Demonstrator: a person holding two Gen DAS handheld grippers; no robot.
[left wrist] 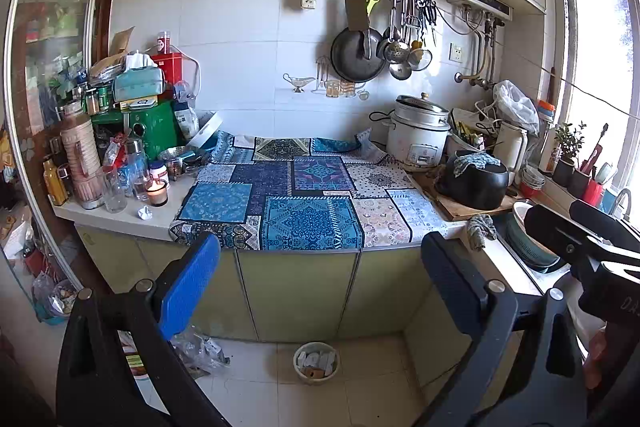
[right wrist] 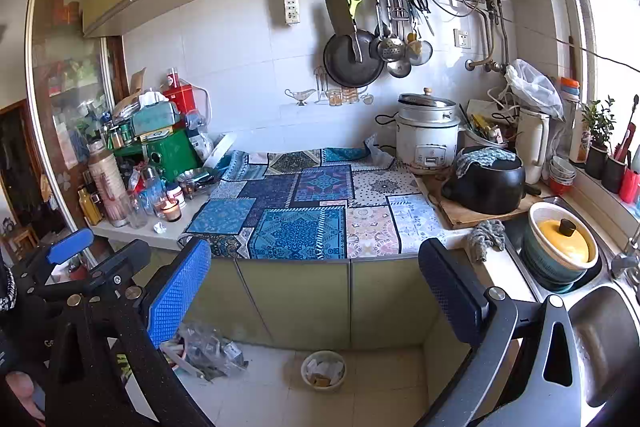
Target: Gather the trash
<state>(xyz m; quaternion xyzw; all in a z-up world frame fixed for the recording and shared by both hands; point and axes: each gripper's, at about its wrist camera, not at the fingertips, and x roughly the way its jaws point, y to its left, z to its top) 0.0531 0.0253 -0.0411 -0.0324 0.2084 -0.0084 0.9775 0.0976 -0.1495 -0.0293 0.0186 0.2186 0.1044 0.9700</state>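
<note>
While both grippers are being held level in front of the kitchen counter, nothing is being gripped by either. The left gripper (left wrist: 320, 287) is being held with its blue-padded fingers (left wrist: 188, 287) spread wide apart, and the right gripper (right wrist: 316, 287) is likewise being held fully spread and empty. In the right wrist view, the left gripper (right wrist: 80, 255) is being shown low at the left edge.

A small crumpled white paper scrap (left wrist: 145, 213) is lying on the bare pale countertop (left wrist: 120, 217), just in front of a lit candle in a glass jar (left wrist: 157, 191) and left of the blue patchwork-patterned cloth (left wrist: 304, 203); the same scrap (right wrist: 160, 227) is being shown beside the candle (right wrist: 172, 209) in the right wrist view. A round pale waste basket holding paper scraps (left wrist: 316, 363) is standing on the tiled floor below the cabinet doors, and is being seen between the fingers of each gripper (right wrist: 323, 371). A white rice cooker (left wrist: 418, 139) and a black round pot (left wrist: 474, 183) are standing at the right end of the counter.
</note>
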